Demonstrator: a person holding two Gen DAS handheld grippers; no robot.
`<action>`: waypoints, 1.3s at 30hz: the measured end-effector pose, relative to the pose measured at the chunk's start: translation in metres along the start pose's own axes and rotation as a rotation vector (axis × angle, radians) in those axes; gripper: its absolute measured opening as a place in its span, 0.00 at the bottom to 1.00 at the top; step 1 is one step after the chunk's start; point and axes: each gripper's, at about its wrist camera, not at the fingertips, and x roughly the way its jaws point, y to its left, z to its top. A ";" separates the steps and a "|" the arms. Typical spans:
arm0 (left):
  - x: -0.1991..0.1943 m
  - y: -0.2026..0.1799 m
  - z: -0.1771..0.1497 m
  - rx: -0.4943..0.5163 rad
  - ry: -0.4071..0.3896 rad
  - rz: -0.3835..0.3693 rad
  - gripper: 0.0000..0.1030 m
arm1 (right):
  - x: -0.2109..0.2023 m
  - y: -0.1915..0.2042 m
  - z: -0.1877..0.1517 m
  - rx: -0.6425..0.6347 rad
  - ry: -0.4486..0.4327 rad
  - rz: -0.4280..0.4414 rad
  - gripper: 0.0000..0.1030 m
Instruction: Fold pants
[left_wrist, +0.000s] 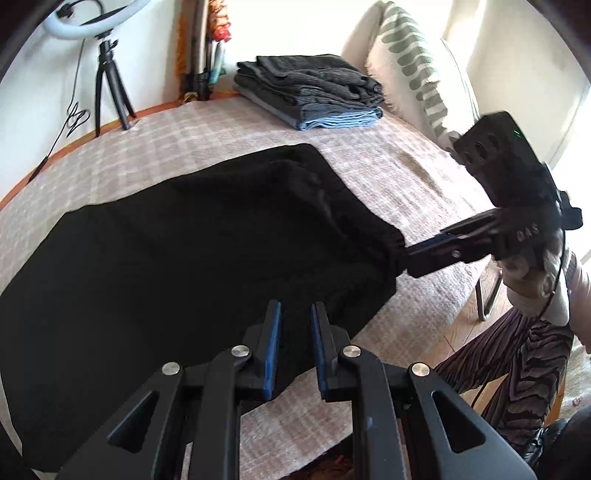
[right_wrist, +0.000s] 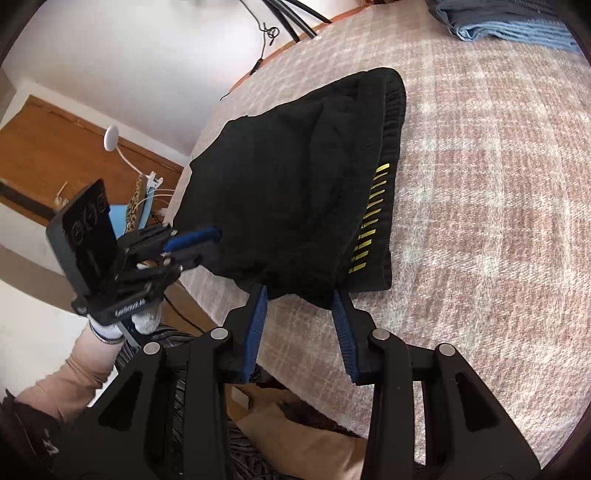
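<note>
Both grippers are pointing steeply down at the bed. The left gripper (left_wrist: 295, 314), low in its own view, is hovering released over the black pants (left_wrist: 177, 258), its fingers slightly apart with nothing pinched. The right gripper (right_wrist: 301, 295) is standing parted around the bunched cuff without pressing on it. Bare pink checked blanket (right_wrist: 480, 221) is lying open toward the right. The pants are lying folded mid-bed, yellow stripes (right_wrist: 369, 221) showing, well apart from the folded clothes stack (left_wrist: 310, 92).

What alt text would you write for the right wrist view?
A pair of black fabric pants with yellow dashes lies on a pink checked woven bedspread. The right gripper straddles their near edge with blue-padded fingers; the left gripper reaches their left edge.
</note>
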 end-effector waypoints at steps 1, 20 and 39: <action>0.002 0.006 -0.002 -0.011 0.008 0.007 0.13 | 0.000 0.008 -0.004 -0.066 -0.011 -0.061 0.37; 0.017 0.028 -0.010 -0.090 0.066 0.002 0.13 | 0.017 0.074 0.007 -0.681 0.071 -0.566 0.04; -0.028 0.042 -0.032 -0.172 -0.049 0.031 0.13 | 0.036 0.079 0.032 -0.462 -0.001 -0.429 0.24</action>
